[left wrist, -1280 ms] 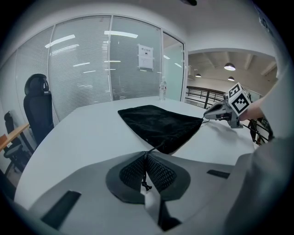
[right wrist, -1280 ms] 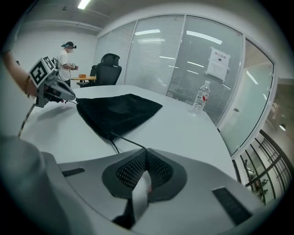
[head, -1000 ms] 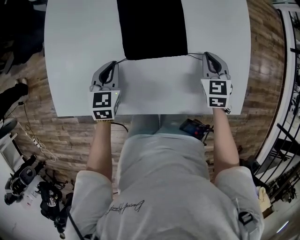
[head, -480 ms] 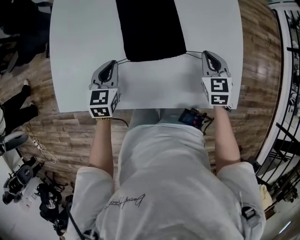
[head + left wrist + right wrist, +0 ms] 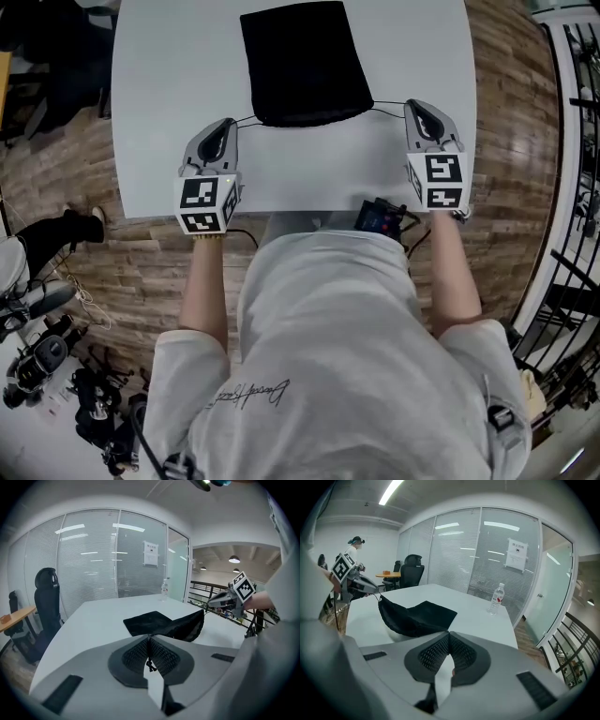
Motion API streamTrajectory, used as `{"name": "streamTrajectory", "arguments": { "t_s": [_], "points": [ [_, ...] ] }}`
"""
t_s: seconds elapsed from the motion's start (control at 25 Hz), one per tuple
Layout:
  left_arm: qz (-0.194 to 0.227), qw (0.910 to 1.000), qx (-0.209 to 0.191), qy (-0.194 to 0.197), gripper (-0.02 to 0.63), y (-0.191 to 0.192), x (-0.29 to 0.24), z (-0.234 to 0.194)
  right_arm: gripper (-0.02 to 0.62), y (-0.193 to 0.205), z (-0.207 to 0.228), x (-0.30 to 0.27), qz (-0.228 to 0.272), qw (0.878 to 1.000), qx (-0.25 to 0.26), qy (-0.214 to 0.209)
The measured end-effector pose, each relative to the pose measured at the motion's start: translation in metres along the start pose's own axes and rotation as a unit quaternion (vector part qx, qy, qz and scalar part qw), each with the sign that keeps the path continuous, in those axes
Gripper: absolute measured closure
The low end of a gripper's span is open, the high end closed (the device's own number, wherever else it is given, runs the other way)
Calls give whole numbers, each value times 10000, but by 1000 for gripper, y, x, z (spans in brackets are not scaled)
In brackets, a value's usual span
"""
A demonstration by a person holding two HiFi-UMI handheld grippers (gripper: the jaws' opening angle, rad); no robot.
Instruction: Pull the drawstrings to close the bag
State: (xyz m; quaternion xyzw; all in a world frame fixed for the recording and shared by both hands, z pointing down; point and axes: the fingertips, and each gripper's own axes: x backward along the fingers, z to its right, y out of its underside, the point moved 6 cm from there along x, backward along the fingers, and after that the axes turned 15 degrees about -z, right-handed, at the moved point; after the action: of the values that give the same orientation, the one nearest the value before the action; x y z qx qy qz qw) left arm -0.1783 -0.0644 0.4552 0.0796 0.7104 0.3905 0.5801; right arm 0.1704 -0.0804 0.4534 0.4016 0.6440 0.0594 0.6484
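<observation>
A black drawstring bag (image 5: 305,61) lay flat on the white bench (image 5: 159,112), toward 12 o'clock from the person, with its mouth turned back to 6 o'clock. In the gripper views that near edge of the bag (image 5: 164,624) stood lifted and bowed off the benchtop, while the far part lay flat.

The left hand-held gripper (image 5: 231,126) sat at about 8 o'clock from the bag. Its pads were pressed together, pinching the left drawstring (image 5: 246,120). In its own view the thin black cord (image 5: 150,663) hung between the shut pads of the left hand-held gripper (image 5: 149,639) with a small knot in it.

The right hand-held gripper (image 5: 412,106) sat at about 4 o'clock from the bag, and its jaws were also pressed together. The right drawstring (image 5: 389,104) ran straight from the bag's mouth corner to its tip. Its own view showed the shut pads (image 5: 440,651), but the cord between them was too faint to make out.

Both cords ran nearly straight, out toward 9 and 3 o'clock from the mouth. A clear water bottle (image 5: 497,599) stood at the bench's far end, well apart from the bag (image 5: 415,616).
</observation>
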Motion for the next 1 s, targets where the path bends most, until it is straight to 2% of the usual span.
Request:
{"name": "streamTrajectory", "arguments": {
  "t_s": [0.32, 1.0],
  "points": [
    [201, 9997, -21, -108, 594, -11, 14, 2, 569, -15, -5, 9, 206, 9998, -8, 4],
    [231, 9989, 40, -396, 595, -18, 28, 9, 569, -26, -9, 18, 379, 9993, 43, 58]
  ]
}}
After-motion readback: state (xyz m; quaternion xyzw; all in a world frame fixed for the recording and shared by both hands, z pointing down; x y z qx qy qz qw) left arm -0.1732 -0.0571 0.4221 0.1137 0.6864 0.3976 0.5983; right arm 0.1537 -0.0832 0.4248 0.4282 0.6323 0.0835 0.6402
